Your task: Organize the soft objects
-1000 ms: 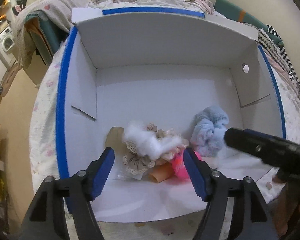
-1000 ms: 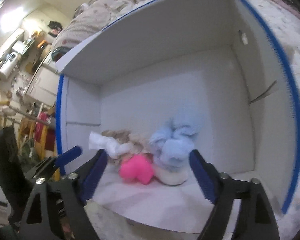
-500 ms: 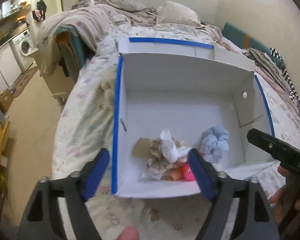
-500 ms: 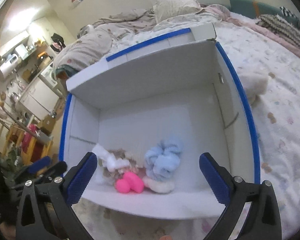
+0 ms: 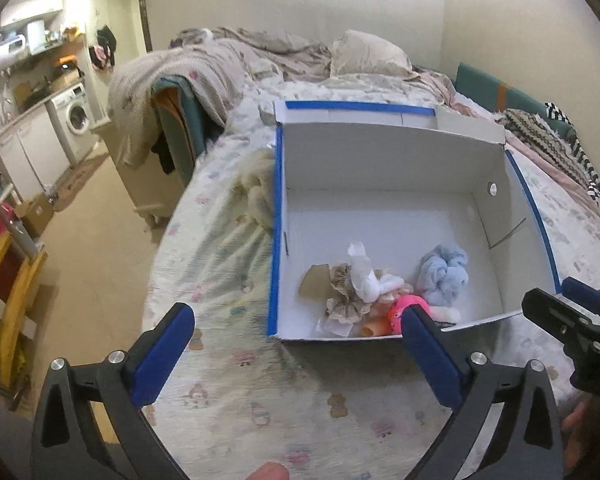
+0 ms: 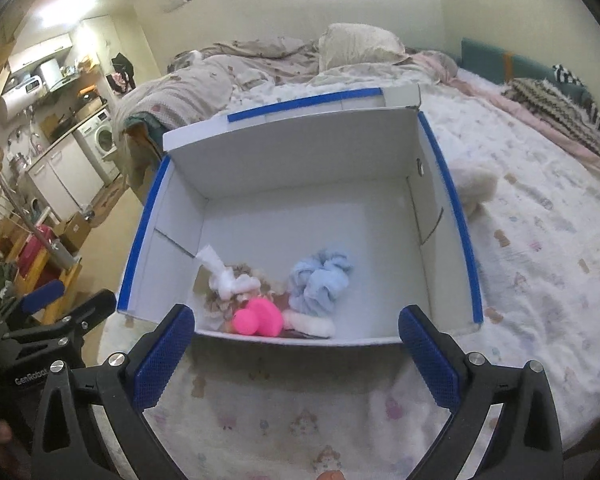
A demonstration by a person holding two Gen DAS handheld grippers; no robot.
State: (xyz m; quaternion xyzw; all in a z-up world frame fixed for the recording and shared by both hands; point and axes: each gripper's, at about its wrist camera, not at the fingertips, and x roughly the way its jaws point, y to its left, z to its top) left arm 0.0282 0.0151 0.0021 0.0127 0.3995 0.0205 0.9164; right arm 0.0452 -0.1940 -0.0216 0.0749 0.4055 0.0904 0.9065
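A white cardboard box with blue-taped rims [image 5: 278, 216] [image 6: 452, 200] sits open on the bed. Near its front wall lies a pile of soft things: a light blue fluffy cloth [image 5: 442, 272] [image 6: 320, 278], a white cloth [image 5: 364, 274] [image 6: 222, 276], a beige lacy cloth [image 5: 342, 298], a pink plush toy [image 5: 406, 308] [image 6: 258, 316] and a white fuzzy piece [image 6: 312, 322]. My left gripper [image 5: 296, 354] is open and empty, above the bedsheet in front of the box. My right gripper [image 6: 296, 354] is open and empty, just before the box's front wall.
A cream fluffy item [image 5: 258, 186] lies on the bed left of the box, and another [image 6: 474, 186] right of it. Rumpled blankets and a pillow [image 5: 364, 56] lie behind. The bed edge drops to the floor at left, with a washing machine [image 5: 76, 116] beyond.
Both grippers have pulled back and up out of the box, from close over the pile to in front of the box. The pile stays in place.
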